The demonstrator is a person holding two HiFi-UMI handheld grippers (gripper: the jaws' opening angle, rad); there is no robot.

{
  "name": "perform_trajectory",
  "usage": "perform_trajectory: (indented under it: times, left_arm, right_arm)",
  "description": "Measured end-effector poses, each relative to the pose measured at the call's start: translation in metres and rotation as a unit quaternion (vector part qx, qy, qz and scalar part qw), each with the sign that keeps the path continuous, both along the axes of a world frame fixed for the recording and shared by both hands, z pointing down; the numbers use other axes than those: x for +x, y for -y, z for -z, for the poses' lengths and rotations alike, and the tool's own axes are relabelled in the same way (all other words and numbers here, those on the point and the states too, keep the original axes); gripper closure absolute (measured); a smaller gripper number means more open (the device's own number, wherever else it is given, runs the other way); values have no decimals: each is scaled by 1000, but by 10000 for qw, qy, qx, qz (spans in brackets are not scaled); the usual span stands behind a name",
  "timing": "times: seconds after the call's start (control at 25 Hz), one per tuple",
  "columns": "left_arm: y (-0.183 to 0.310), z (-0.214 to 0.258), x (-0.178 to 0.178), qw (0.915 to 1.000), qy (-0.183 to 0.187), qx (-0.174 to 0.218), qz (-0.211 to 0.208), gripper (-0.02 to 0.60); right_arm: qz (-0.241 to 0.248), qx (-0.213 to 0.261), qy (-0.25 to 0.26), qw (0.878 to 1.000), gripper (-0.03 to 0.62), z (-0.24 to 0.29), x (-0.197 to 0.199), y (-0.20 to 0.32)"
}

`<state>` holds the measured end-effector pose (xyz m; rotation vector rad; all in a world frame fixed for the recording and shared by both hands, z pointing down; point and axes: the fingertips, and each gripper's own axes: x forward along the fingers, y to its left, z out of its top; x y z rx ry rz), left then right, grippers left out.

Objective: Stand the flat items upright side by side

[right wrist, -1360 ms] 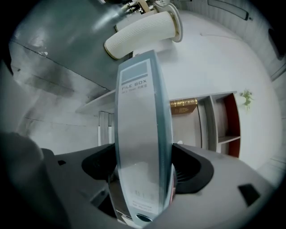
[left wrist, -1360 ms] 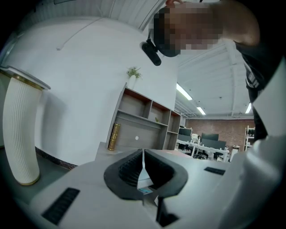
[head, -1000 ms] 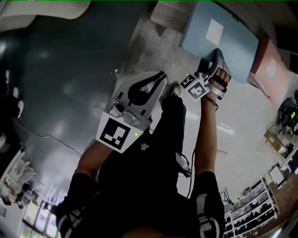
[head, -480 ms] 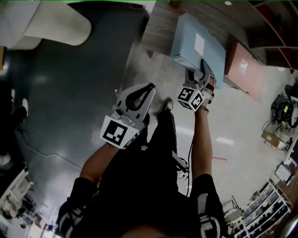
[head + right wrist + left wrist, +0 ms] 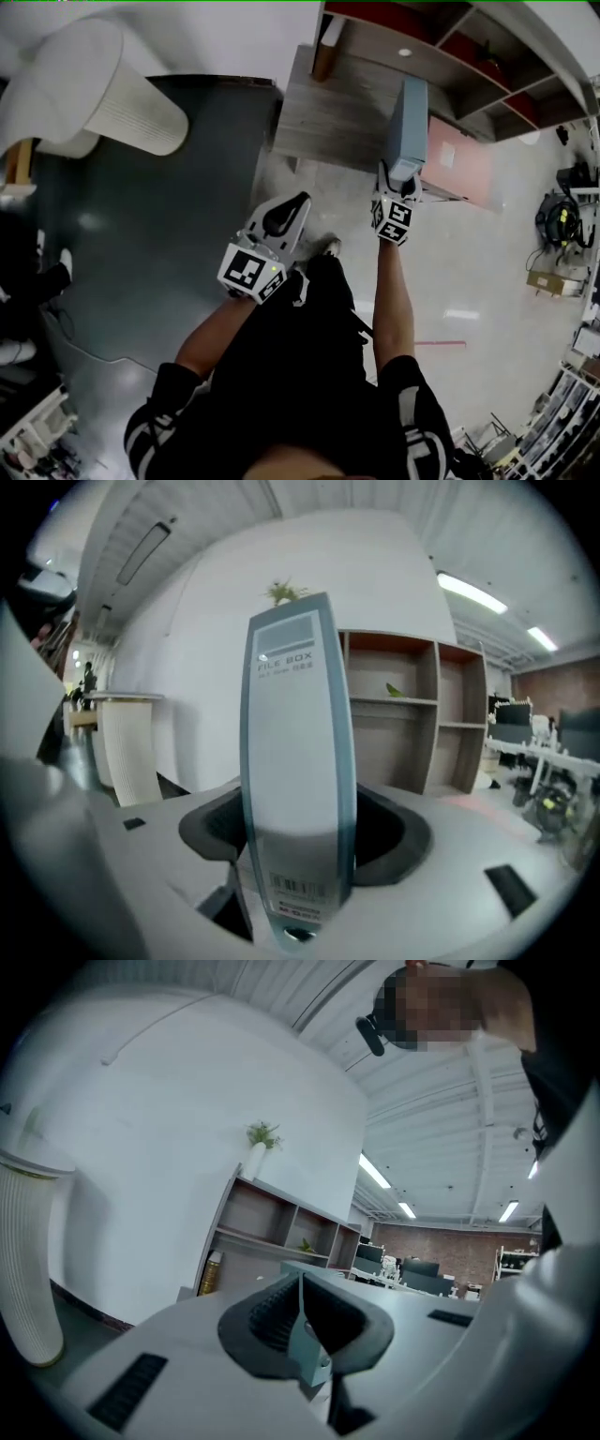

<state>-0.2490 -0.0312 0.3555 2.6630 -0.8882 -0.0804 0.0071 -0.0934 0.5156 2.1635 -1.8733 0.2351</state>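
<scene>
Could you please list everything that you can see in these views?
blue file box: 1, light blue, held upright on edge
pink file box: 1, pink, lying flat beside the table
table: 1, grey wood, in front of the shelf
shelf: 1, wood, against the wall
column: 1, white, ribbed, far left
plant: 1, green, on top of the shelf
bottle: 1, golden brown, by the shelf's left end
left gripper: 1, white, shut, empty
right gripper: 1, white, jaws just been closing, gripping the blue file box
</scene>
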Motion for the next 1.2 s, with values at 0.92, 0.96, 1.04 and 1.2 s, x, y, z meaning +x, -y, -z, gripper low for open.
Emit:
perform_trajectory:
  times: [0.92, 0.96, 1.04, 1.2]
  left_arm:
    - [50, 46, 140, 10000, 38, -44, 11, 549]
    - [51, 49, 146, 10000, 22, -6, 16, 549]
    - [54, 52, 155, 10000, 11, 69, 22, 549]
    - [69, 46, 168, 10000, 51, 30, 62, 549]
  right_arm:
    - [53, -590, 824, 9948, 289, -5, 60, 15]
    - [34, -584, 837, 9948, 289, -5, 64, 17]
    - [-6, -538, 890, 9946, 289, -3, 71, 21]
    - [23, -509, 932, 9943, 289, -5, 83, 35]
